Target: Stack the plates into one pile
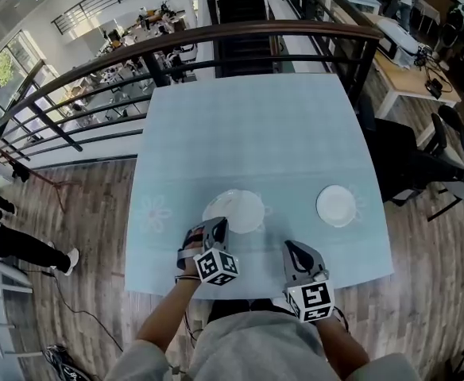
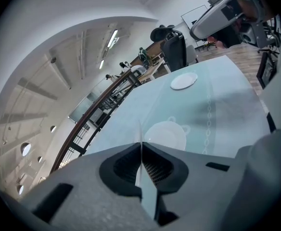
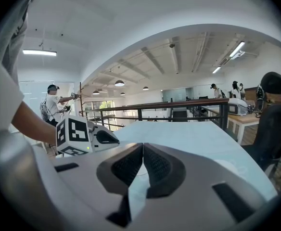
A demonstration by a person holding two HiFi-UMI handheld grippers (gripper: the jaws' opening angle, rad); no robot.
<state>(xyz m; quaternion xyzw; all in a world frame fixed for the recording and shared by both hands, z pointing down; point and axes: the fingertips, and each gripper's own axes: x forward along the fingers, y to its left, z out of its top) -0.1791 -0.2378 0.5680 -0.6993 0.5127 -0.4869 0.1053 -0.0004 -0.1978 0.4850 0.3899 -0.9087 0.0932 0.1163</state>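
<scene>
Two white plates lie apart on the pale blue tablecloth [image 1: 256, 125]. The larger plate [image 1: 233, 210] [image 2: 165, 134] sits near the front middle, and the smaller plate [image 1: 336, 205] [image 2: 184, 81] is off to the right. My left gripper [image 1: 218, 225] [image 2: 141, 146] hovers at the near left rim of the larger plate, its jaws shut with nothing visibly held. My right gripper [image 1: 293, 249] [image 3: 143, 146] stays near the table's front edge, between the two plates, also shut and empty. The left gripper's marker cube [image 3: 73, 134] shows in the right gripper view.
A dark curved railing [image 1: 216, 42] runs behind the table's far edge. A dark chair [image 1: 407, 161] stands off the right side. A person [image 3: 54, 105] stands at the far left in the right gripper view. The cloth's far half holds nothing.
</scene>
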